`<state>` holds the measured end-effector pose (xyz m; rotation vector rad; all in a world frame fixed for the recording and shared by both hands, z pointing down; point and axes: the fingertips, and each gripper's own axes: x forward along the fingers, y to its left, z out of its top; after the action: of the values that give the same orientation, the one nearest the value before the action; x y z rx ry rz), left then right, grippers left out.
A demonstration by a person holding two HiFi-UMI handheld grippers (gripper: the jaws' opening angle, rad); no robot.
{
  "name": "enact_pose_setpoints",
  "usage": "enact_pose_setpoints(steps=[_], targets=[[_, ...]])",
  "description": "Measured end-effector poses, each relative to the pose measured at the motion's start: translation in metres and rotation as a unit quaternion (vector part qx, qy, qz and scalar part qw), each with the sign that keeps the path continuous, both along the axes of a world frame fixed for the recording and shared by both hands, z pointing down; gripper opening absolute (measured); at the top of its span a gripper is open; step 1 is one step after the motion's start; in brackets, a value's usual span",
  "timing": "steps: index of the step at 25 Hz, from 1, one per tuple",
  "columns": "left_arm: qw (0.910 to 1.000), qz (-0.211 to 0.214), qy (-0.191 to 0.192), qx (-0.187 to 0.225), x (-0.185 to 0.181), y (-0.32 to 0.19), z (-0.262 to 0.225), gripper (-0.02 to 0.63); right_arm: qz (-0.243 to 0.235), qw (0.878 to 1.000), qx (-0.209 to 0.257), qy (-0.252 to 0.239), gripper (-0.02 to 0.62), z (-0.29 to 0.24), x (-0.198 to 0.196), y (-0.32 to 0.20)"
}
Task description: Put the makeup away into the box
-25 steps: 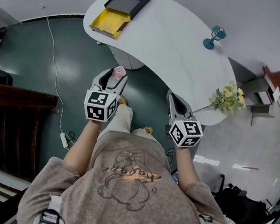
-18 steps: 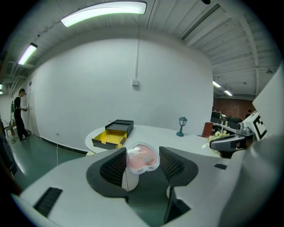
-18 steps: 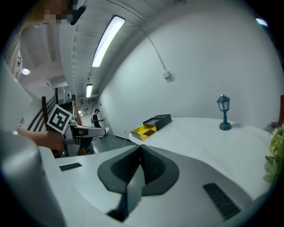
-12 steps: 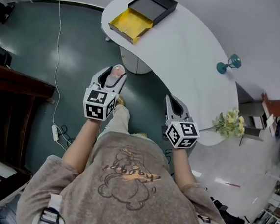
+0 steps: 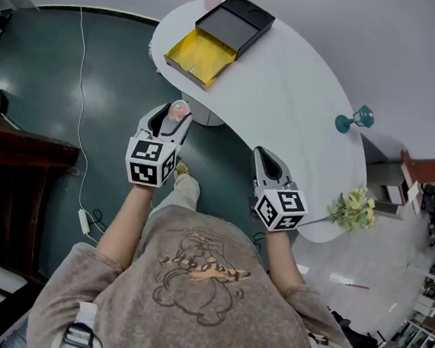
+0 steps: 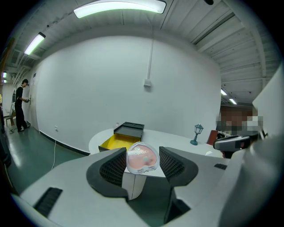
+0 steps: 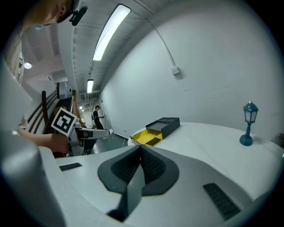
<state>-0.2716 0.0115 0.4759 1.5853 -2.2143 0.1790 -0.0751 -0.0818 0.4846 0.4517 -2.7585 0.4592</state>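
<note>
item: pink makeup compact (image 6: 142,157). location: clamped upright between the fingers (image 6: 113,165) of your left gripper (image 5: 172,112), out over the floor, short of the bench (image 5: 286,99). your right gripper (image 7: 140,156): fingers pressed together on nothing.

destination: box (image 5: 200,55), yellow tray with its black part just behind, on the far end of the bench, well apart from the compact.

hazards:
1. the compact is pinched by its rounded rim only; i judge a jolt or a sudden wrist roll on the way could tip it out onto the floor.
2. the box sits near the bench edge; a low approach could knock the tray and slide it off.
3. letting go too high may bounce the compact out of the shallow tray.
4. your right gripper is not set to steady the box.

change over 1 second: in the head view the box has shifted from upper left to more squarely ahead of your left gripper; you have turned toward the bench. the compact stays in the same hold, and the right fingers stay together.
</note>
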Motion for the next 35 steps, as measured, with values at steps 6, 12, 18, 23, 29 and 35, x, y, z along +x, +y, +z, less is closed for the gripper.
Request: enact_pose_setpoints(steps=[6, 12, 18, 23, 29, 35], targets=[[1.0000, 0.002, 0.003, 0.007, -0.056, -0.023, -0.001, 0.250, -0.013, 1.000, 0.011, 0.005, 0.003, -0.007, -0.062, -0.024], [0.9996, 0.027, 0.006, 0.009, -0.092, -0.039, -0.001, 0.250, -0.013, 1.000, 0.015, 0.014, 0.003, -0.008, -0.108, -0.040], [0.9987, 0.050, 0.008, 0.001, -0.123, -0.048, 0.000, 0.250, -0.002, 1.000, 0.011, 0.010, 0.003, -0.012, -0.145, -0.052], [0.9981, 0.060, 0.009, -0.006, -0.136, -0.063, -0.003, 0.250, 0.004, 1.000, 0.009, 0.007, 0.003, -0.015, -0.155, -0.067], [0.9974, 0.071, 0.002, -0.013, -0.144, -0.086, -0.003, 0.250, -0.002, 1.000, 0.003, 0.004, 0.003, -0.009, -0.172, -0.092], [0.9973, 0.069, 0.003, -0.025, -0.158, -0.113, 0.000, 0.250, -0.020, 1.000, 0.001, -0.001, 0.003, -0.008, -0.194, -0.117]])
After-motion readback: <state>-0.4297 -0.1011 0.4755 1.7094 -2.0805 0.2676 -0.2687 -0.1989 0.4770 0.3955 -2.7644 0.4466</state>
